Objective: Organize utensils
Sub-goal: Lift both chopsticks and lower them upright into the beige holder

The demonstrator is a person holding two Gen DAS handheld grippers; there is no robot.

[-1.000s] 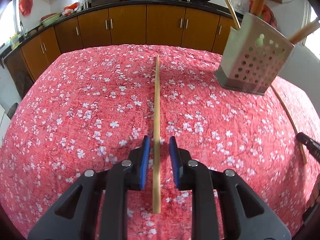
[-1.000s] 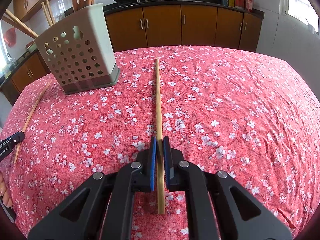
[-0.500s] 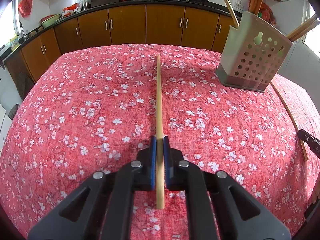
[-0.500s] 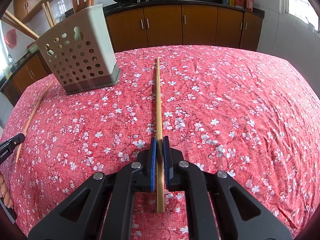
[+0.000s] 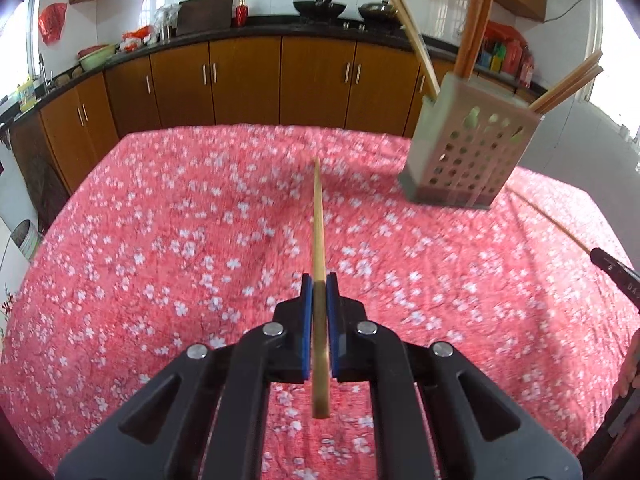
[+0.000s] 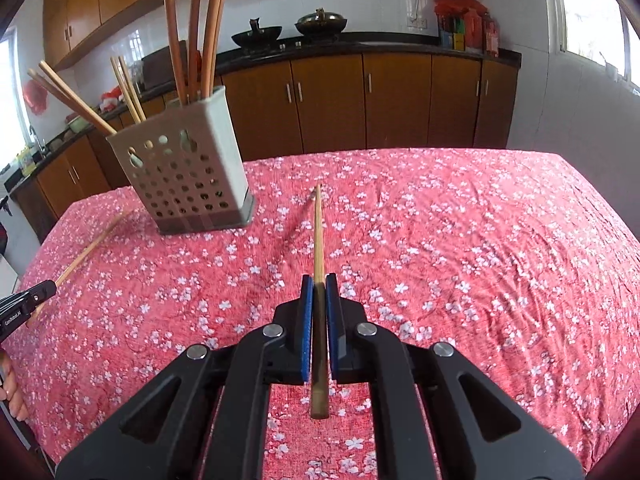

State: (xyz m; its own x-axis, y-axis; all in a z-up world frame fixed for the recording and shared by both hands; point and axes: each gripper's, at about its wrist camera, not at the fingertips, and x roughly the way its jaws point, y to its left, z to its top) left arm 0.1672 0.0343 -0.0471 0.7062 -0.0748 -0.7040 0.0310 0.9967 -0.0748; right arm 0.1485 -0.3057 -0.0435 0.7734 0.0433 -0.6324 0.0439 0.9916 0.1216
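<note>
Left wrist view: left gripper (image 5: 319, 286) fingers are clamping a chopstick (image 5: 318, 220) whose long axis is running straight ahead of them; the perforated holder (image 5: 460, 160) is standing ahead and right. Right wrist view: right gripper (image 6: 319, 286) is likewise pinching its chopstick (image 6: 318, 232), holder (image 6: 184, 176) ahead-left and seemingly nearer. Each stick will need tipping upright above the worktop (image 6: 480, 240).

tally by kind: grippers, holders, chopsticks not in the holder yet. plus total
Grippers: 2, left gripper and right gripper
Utensil holder: 1
Chopsticks outside it: 2, left chopstick and right chopstick, one clamped per gripper
Total: 5
</note>
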